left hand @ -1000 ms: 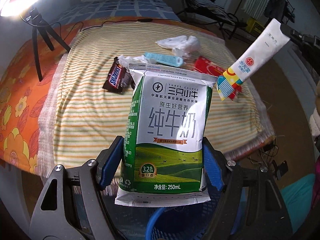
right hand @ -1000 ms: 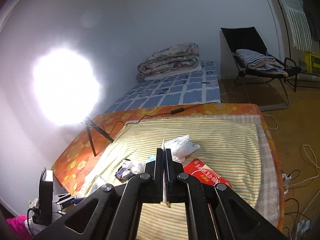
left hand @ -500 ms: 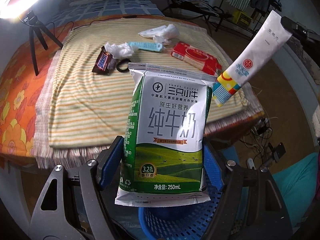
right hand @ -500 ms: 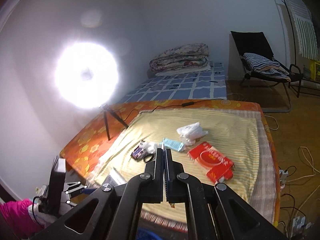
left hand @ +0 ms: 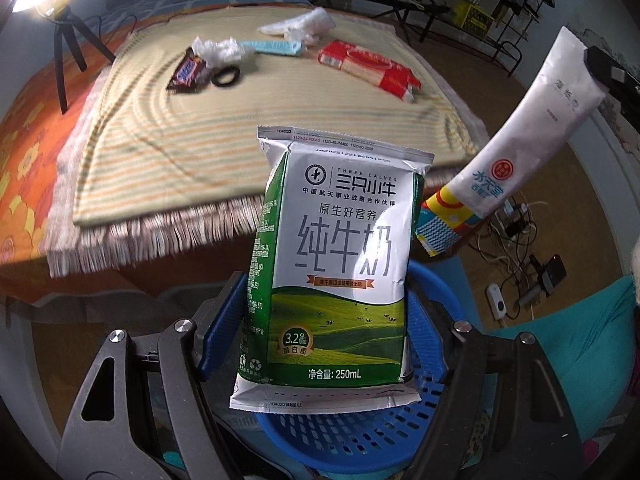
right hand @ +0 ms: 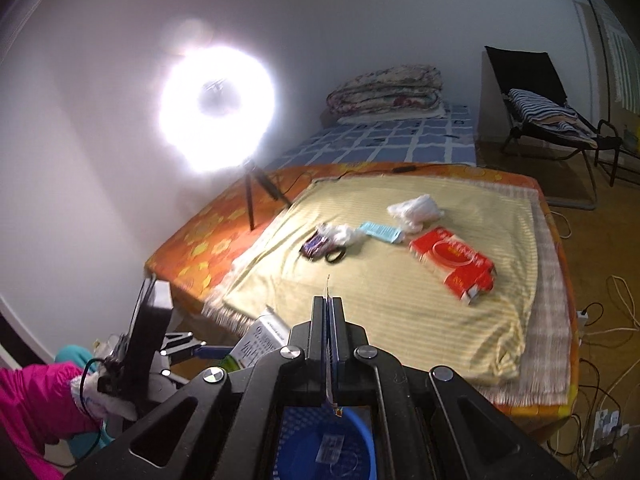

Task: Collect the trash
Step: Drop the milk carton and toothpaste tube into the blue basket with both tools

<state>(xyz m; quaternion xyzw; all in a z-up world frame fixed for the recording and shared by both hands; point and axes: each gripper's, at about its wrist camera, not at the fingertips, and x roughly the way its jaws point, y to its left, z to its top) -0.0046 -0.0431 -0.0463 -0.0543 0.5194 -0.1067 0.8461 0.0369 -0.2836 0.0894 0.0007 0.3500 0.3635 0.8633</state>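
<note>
My left gripper (left hand: 326, 280) is shut on a green and white milk pouch (left hand: 340, 240), its blue pads pressing both sides. The pouch hangs upright over a blue mesh basket (left hand: 360, 432) on the floor. My right gripper (right hand: 329, 304) is shut on a flat white sachet (left hand: 520, 152), which shows edge-on between the jaws in the right wrist view, above the same basket (right hand: 360, 424). On the striped cloth lie a Snickers wrapper (left hand: 188, 74), crumpled tissue (left hand: 218, 50), a light blue packet (left hand: 276, 46), a white plastic bag (left hand: 304, 26) and a red packet (left hand: 368, 66).
A black hair ring (left hand: 225, 77) lies by the wrapper. A ring light on a tripod (right hand: 218, 108) stands at the bed's left edge. Cables and a power strip (left hand: 516, 220) litter the floor at right. A pink sleeve (right hand: 36, 400) shows at lower left.
Both grippers have pulled back off the bed with their loads. The bed's fringed edge has slid away and the blue basket has come into view beneath both.
</note>
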